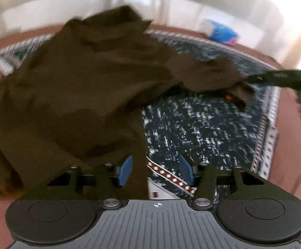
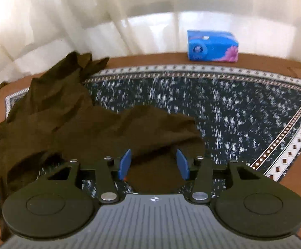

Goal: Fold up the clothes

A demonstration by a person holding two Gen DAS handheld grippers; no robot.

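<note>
Tissue pack [image 2: 212, 46] closed, brown garment [image 2: 71, 128] on mat [image 2: 244, 103]

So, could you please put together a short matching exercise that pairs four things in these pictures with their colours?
Things:
1. garment
2. tissue box
3. patterned mat
4. gripper pads

Colours:
A. dark blue with white flecks and a pale border
B. plain blue
C. dark olive brown
D. bright blue with a pink flower

Pairs: 1-C, 2-D, 3-A, 4-B
</note>
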